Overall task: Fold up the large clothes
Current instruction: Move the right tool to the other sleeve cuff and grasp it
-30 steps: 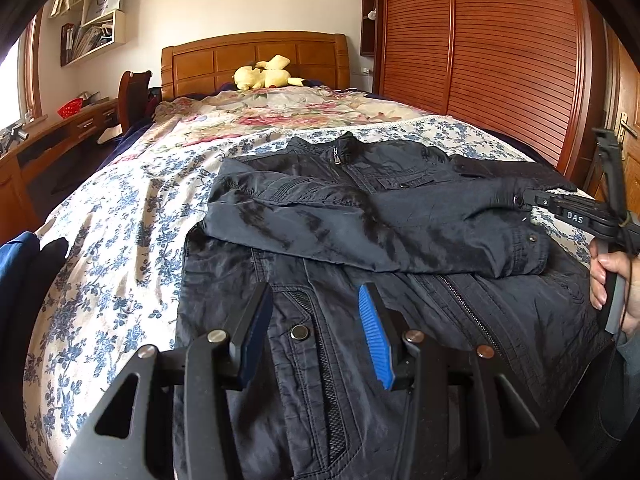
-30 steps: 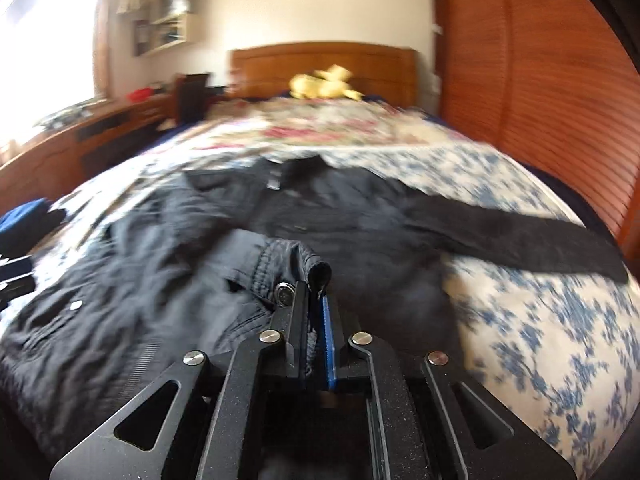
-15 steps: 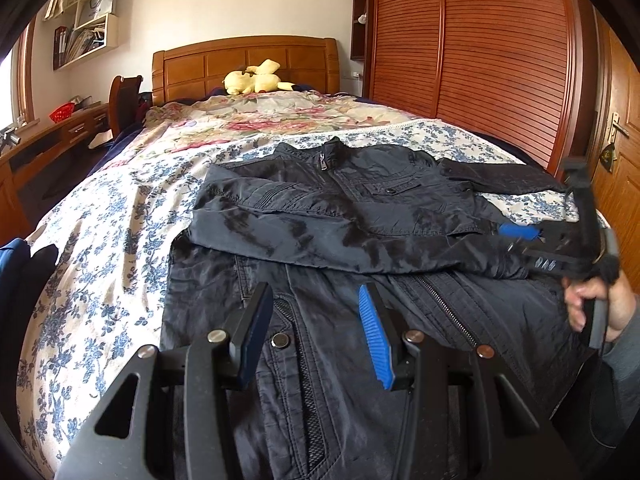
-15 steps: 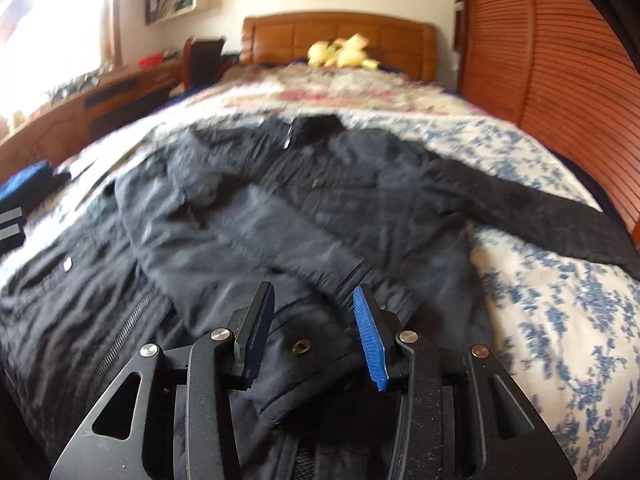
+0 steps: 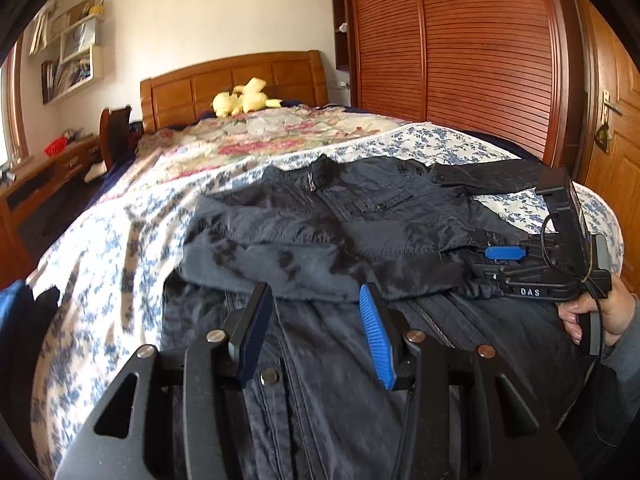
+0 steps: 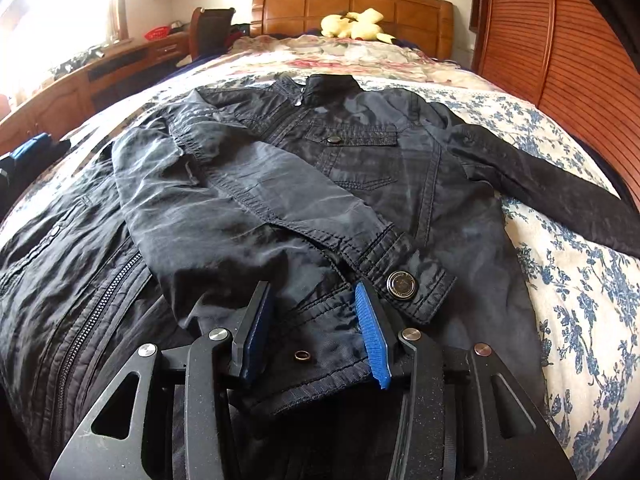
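Now parted and empty: right tongs [image 6: 316,320], low centre over a folded-in sleeve [image 6: 248,216], jaws just opened off its cuff [image 6: 404,280]. Likewise apart, gripping nothing: left tongs [image 5: 316,336], bottom centre above the jacket [image 5: 340,240] on the bed [image 5: 100,248]. One sleeve done, probably; other sleeve [image 6: 552,192] at right edge unfolded, body too.

Right gripper [image 6: 316,320] newly off sleeve cuff [image 6: 404,284]
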Available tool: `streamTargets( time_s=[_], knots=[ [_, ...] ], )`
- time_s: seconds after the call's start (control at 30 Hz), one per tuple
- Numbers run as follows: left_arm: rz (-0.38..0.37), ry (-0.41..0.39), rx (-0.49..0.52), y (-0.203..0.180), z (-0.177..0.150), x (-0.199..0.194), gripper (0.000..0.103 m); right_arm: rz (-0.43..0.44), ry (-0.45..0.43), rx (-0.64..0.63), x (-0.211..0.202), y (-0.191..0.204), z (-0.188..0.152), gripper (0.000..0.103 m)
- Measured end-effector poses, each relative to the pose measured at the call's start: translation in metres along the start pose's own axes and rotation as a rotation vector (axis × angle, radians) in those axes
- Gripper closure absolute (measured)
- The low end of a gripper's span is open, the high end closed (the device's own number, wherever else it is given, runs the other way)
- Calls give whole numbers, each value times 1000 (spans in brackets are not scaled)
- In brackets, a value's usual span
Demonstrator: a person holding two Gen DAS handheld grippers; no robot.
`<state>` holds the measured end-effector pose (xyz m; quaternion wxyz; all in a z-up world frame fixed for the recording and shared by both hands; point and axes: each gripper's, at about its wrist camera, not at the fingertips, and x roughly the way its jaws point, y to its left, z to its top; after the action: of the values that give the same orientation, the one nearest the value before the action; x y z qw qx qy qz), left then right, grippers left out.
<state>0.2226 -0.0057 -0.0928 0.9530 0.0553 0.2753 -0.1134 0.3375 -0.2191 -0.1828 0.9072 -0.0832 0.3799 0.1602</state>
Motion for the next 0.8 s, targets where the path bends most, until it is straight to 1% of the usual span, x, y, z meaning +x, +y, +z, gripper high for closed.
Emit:
streamTargets(
  time_s=[0.17,0.37,0.47,0.6,0.8],
  knots=[
    [-41,-20,-55,0,17,13,57,6,-5,3,-1,0,0,59],
    [-40,-40,-62,-6,30,40,57,17,-19,10,-3,-1,-2,58],
    [-27,-47,-66,-8,27,56,57,20,-29,14,-4,-1,-3,58],
    [-43,-25,-95,-4,14,78,57,19,-27,11,-2,-1,-4,58],
    [-42,19,-123,-2,0,99,57,12,-31,6,-4,0,-5,58]
  ],
)
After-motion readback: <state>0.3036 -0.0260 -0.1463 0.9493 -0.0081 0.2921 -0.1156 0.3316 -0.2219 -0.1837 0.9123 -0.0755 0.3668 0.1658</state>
